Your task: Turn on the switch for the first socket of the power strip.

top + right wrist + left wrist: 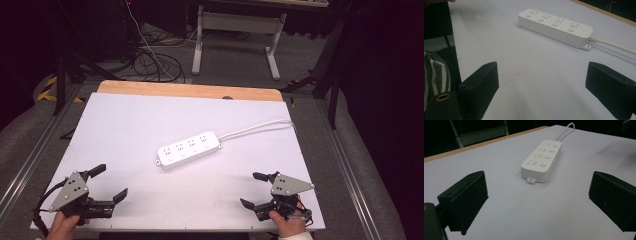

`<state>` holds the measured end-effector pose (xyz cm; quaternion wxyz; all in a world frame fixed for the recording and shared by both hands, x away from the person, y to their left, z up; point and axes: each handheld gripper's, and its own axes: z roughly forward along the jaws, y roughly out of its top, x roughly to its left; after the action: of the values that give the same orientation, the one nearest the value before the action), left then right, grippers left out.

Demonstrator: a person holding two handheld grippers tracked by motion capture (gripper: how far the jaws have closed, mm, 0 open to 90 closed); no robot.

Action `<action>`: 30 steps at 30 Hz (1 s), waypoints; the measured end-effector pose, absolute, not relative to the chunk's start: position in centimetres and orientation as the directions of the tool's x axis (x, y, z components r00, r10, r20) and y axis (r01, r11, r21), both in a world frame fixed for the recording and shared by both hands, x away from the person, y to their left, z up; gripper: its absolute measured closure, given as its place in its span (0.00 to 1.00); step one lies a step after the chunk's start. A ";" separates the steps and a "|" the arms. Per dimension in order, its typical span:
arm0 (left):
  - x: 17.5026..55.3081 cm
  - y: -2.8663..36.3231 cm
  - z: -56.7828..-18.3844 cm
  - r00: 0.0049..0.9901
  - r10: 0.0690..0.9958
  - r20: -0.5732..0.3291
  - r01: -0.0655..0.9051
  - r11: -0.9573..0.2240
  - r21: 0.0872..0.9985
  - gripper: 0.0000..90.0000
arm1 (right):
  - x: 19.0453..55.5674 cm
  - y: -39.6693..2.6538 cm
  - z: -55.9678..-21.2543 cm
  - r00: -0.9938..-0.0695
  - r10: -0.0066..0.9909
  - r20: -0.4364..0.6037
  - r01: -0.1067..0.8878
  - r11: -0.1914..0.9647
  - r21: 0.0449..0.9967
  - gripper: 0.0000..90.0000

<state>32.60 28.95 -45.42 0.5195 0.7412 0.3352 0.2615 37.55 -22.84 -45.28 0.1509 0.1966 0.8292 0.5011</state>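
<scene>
White board (pixel 125 125) tops the table; the power strip (pixel 189 149) lies near its middle, cord (pixel 260 126) trailing toward the right edge. Left gripper (pixel 111 183) and right gripper (pixel 248 189) sit at the near corners, jaws spread, empty. A one-ended grab would likely swing the strip, cord dragging.

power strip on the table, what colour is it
White, cable included; the power strip shows best in the right gripper view.

Grey carpet floor (pixel 235 60), tangled cables (pixel 155 62), white desk frame (pixel 240 22) behind.
</scene>
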 end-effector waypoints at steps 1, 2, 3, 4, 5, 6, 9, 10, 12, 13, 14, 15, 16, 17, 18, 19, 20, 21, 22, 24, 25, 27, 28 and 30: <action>32.6 28.9 -45.4 0.637 0.770 0.033 0.230 -0.231 0.945 0.03 | 37.5 -22.8 -45.3 -0.877 0.477 -0.054 0.175 0.422 0.890 0.13; 32.6 28.9 -45.4 0.637 0.770 0.030 0.232 -0.228 0.946 0.03 | 37.5 -22.8 -45.3 -0.877 0.477 -0.057 0.174 0.426 0.888 0.13; 32.6 29.0 -45.4 0.636 0.771 0.029 0.232 -0.227 0.946 0.03 | 37.5 -22.8 -45.3 -0.877 0.477 -0.057 0.174 0.426 0.888 0.13; 32.5 29.0 -45.4 0.635 0.772 0.027 0.234 -0.226 0.946 0.03 | 37.5 -22.8 -45.3 -0.877 0.477 -0.058 0.173 0.426 0.888 0.13; 32.5 29.0 -45.4 0.633 0.773 0.031 0.232 -0.228 0.946 0.03 | 37.5 -22.8 -45.2 -0.876 0.478 -0.062 0.170 0.427 0.888 0.13; 32.5 29.0 -45.4 0.632 0.774 0.035 0.228 -0.230 0.946 0.03 | 37.5 -22.8 -45.2 -0.876 0.478 -0.062 0.170 0.427 0.888 0.13; 32.5 28.9 -45.4 0.624 0.779 0.056 0.219 -0.243 0.945 0.03 | 37.4 -22.8 -45.2 -0.872 0.484 -0.071 0.166 0.429 0.888 0.12; 32.5 28.9 -45.4 0.625 0.778 0.068 0.212 -0.253 0.944 0.03 | 37.5 -22.7 -45.2 -0.872 0.483 -0.075 0.164 0.433 0.886 0.12; 32.4 28.9 -45.3 0.625 0.777 0.071 0.206 -0.251 0.946 0.03 | 37.4 -22.7 -45.1 -0.874 0.480 -0.077 0.161 0.435 0.886 0.12; 32.4 28.9 -45.3 0.629 0.774 0.068 0.206 -0.250 0.946 0.03 | 37.4 -22.7 -45.1 -0.874 0.480 -0.077 0.161 0.436 0.885 0.12; 32.4 28.9 -45.3 0.629 0.774 0.068 0.206 -0.250 0.946 0.03 | 37.4 -22.7 -45.1 -0.874 0.480 -0.077 0.161 0.436 0.885 0.12; 32.4 28.9 -45.3 0.630 0.774 0.065 0.207 -0.249 0.946 0.03 | 37.4 -22.6 -45.1 -0.874 0.479 -0.076 0.162 0.436 0.885 0.12; 32.4 29.0 -45.3 0.631 0.773 0.067 0.207 -0.251 0.946 0.03 | 37.4 -22.6 -45.1 -0.875 0.478 -0.075 0.161 0.435 0.886 0.12; 32.4 29.0 -45.3 0.630 0.775 0.060 0.210 -0.244 0.947 0.03 | 37.4 -22.6 -45.1 -0.875 0.477 -0.078 0.160 0.437 0.885 0.12; 32.4 29.0 -45.3 0.632 0.773 0.060 0.210 -0.244 0.947 0.03 | 37.4 -22.6 -45.0 -0.875 0.478 -0.078 0.160 0.438 0.885 0.12; 32.4 29.1 -45.3 0.632 0.772 0.066 0.206 -0.249 0.946 0.03 | 37.4 -22.6 -45.0 -0.874 0.479 -0.077 0.160 0.436 0.886 0.12; 32.4 29.1 -45.2 0.628 0.775 0.066 0.206 -0.248 0.947 0.03 | 37.4 -22.6 -45.0 -0.874 0.479 -0.077 0.160 0.436 0.886 0.12; 32.4 29.1 -45.3 0.629 0.776 0.055 0.213 -0.240 0.947 0.03 | 37.4 -22.6 -45.0 -0.875 0.477 -0.075 0.161 0.435 0.886 0.12; 32.4 29.1 -45.2 0.630 0.775 0.054 0.217 -0.242 0.946 0.03 | 37.4 -22.6 -45.0 -0.874 0.480 -0.073 0.164 0.435 0.885 0.12; 32.4 29.1 -45.2 0.632 0.773 0.052 0.220 -0.243 0.945 0.03 | 37.5 -22.6 -44.9 -0.872 0.484 -0.073 0.168 0.436 0.884 0.11; 32.4 29.1 -45.3 0.632 0.774 0.048 0.223 -0.241 0.945 0.02 | 37.6 -22.5 -44.8 -0.872 0.484 -0.074 0.170 0.440 0.882 0.11; 32.4 29.1 -45.3 0.630 0.776 0.047 0.225 -0.240 0.944 0.02 | 37.7 -22.4 -44.6 -0.872 0.485 -0.071 0.172 0.439 0.882 0.11; 32.4 29.1 -45.2 0.632 0.774 0.047 0.225 -0.241 0.944 0.02 | 37.7 -22.3 -44.5 -0.873 0.482 -0.070 0.173 0.442 0.880 0.11; 32.4 29.1 -45.2 0.633 0.772 0.051 0.223 -0.245 0.944 0.02 | 37.8 -22.2 -44.3 -0.876 0.478 -0.069 0.176 0.448 0.877 0.11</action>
<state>32.41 29.09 -45.24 0.5152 0.7424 0.3352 0.2667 37.82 -22.18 -44.33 0.1551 0.1954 0.8365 0.4879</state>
